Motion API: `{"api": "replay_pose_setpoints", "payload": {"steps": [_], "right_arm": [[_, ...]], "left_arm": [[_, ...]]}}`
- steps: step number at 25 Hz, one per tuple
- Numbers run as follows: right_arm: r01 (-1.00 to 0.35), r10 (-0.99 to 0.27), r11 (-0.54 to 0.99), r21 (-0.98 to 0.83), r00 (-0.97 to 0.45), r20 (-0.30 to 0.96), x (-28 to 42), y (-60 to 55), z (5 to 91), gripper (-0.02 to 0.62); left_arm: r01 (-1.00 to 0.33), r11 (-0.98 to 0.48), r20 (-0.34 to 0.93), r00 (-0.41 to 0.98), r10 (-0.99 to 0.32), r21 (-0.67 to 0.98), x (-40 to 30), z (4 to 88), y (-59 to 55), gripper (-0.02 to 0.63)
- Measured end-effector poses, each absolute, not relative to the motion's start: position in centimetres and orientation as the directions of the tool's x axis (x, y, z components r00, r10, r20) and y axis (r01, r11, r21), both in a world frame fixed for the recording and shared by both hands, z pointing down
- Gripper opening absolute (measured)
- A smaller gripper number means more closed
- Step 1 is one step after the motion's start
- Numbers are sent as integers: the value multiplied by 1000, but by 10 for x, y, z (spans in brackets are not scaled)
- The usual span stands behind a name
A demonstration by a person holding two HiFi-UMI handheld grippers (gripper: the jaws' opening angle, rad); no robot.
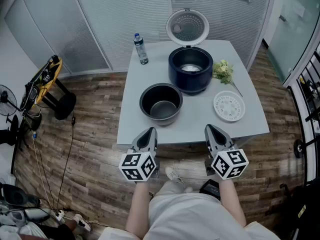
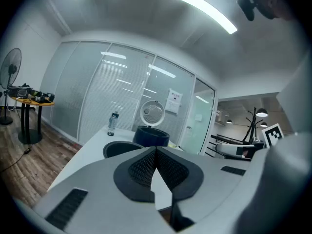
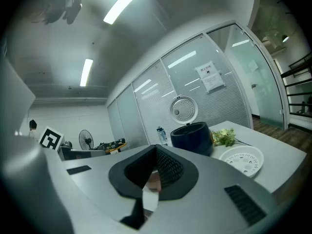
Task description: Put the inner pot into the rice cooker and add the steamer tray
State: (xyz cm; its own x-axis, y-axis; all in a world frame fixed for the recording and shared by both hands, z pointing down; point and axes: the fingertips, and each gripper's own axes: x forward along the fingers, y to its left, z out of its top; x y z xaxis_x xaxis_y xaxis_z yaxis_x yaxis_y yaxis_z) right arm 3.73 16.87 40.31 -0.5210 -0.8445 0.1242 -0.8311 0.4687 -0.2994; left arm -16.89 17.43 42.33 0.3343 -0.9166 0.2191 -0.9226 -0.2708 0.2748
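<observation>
On the white table [image 1: 200, 119] stands a dark blue rice cooker [image 1: 190, 69] with its round lid [image 1: 187, 26] raised. The dark inner pot [image 1: 161, 104] sits in front of it, toward the left. A white perforated steamer tray [image 1: 229, 106] lies at the right. My left gripper [image 1: 147, 134] hangs shut and empty just off the table's near edge, below the pot. My right gripper [image 1: 213, 132] is shut and empty too, near the edge below the tray. The left gripper view shows the pot [image 2: 122, 149] and cooker [image 2: 151, 135] past shut jaws; the right gripper view shows the cooker [image 3: 191, 137] and tray [image 3: 242, 159].
A plastic water bottle [image 1: 141, 49] stands at the table's back left. A bunch of greens [image 1: 223, 71] lies right of the cooker. A stool with gear [image 1: 45, 81] and a fan [image 1: 6, 101] stand on the wooden floor at left. Glass partitions are behind.
</observation>
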Motion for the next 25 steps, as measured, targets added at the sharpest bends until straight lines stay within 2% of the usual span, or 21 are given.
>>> {"api": "replay_pose_setpoints", "payload": {"steps": [12, 15, 16, 17, 18, 19, 25], "right_arm": [[-830, -841, 470, -300, -524, 133, 36, 180, 406, 15], [-800, -824, 485, -354, -553, 121, 32, 181, 407, 16], [-770, -806, 503, -393, -582, 110, 28, 182, 408, 19], [-734, -782, 521, -435, -615, 101, 25, 182, 408, 97], [-704, -762, 531, -473, -641, 99, 22, 182, 409, 228], [-687, -750, 531, -496, -654, 103, 20, 182, 411, 249], [-696, -750, 503, -513, -647, 142, 26, 180, 421, 252]], "left_arm": [[-922, -268, 232, 335, -913, 278, -171, 427, 184, 8], [-905, -285, 207, 359, -910, 317, -174, 424, 186, 9], [-883, -301, 191, 386, -903, 361, -173, 424, 186, 27], [-854, -315, 178, 415, -892, 414, -171, 425, 185, 213], [-830, -318, 173, 434, -884, 458, -171, 427, 184, 290], [-820, -313, 177, 439, -881, 480, -172, 430, 184, 290], [-845, -276, 236, 415, -879, 458, -177, 442, 190, 288]]}}
